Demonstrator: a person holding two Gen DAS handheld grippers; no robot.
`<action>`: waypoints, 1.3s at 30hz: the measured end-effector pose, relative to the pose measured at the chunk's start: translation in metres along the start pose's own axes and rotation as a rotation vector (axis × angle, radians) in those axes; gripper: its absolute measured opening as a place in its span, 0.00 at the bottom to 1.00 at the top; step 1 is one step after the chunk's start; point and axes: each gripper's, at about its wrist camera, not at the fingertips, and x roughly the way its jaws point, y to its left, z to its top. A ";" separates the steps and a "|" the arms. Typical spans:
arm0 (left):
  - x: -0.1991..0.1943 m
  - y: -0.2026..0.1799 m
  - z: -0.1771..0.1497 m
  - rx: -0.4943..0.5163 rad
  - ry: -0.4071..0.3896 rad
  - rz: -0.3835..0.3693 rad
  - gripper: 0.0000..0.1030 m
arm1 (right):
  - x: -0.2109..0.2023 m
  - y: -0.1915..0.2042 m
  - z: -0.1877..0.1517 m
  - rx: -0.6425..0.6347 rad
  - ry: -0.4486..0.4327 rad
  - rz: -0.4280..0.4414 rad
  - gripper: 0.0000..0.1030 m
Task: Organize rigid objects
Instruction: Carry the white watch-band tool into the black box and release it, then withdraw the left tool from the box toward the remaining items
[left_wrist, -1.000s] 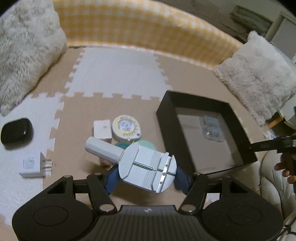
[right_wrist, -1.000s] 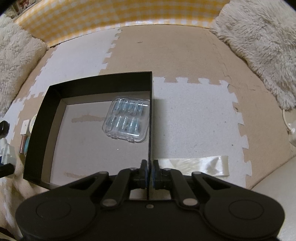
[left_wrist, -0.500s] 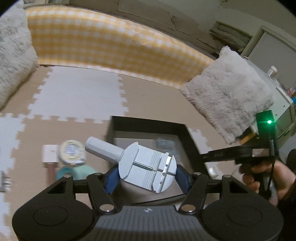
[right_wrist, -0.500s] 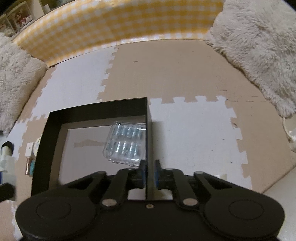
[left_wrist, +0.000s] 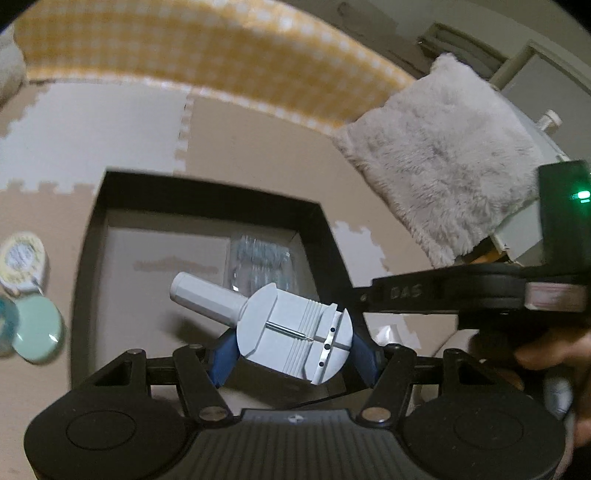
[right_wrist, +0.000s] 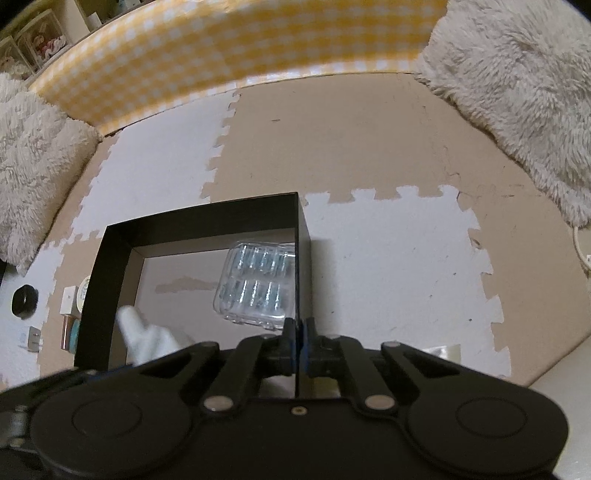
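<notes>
My left gripper (left_wrist: 291, 354) is shut on a pale grey tool with a round slotted body and a stubby handle (left_wrist: 288, 328), and holds it above the black box (left_wrist: 207, 186). A clear plastic case of small blue parts (left_wrist: 262, 262) lies in the box's far right corner. My right gripper (right_wrist: 297, 345) is shut on the box's right wall (right_wrist: 303, 236) near its front end. The grey tool's handle (right_wrist: 138, 332) shows blurred over the box's left side in the right wrist view, and the clear case (right_wrist: 258, 284) lies beyond my fingers there.
Left of the box on the foam mat lie a round yellow-rimmed tin (left_wrist: 22, 258), a mint green lid (left_wrist: 37, 328), a small white box (right_wrist: 68, 299) and a black case (right_wrist: 24, 301). Fluffy cushions (left_wrist: 443, 177) and a yellow checked bolster (left_wrist: 207, 55) ring the mat.
My left gripper has carried the grey tool rightward from above the loose items to over the box. My right gripper has stayed clamped on the box wall.
</notes>
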 end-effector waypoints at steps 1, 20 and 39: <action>0.005 0.001 -0.001 -0.015 0.009 -0.001 0.63 | 0.000 -0.001 0.000 0.002 0.000 0.003 0.04; 0.010 -0.012 -0.003 0.071 0.123 -0.036 0.84 | 0.000 -0.007 0.001 0.035 0.005 0.037 0.05; 0.030 -0.008 0.018 0.295 0.228 0.060 0.44 | 0.000 -0.007 0.001 0.034 0.004 0.034 0.05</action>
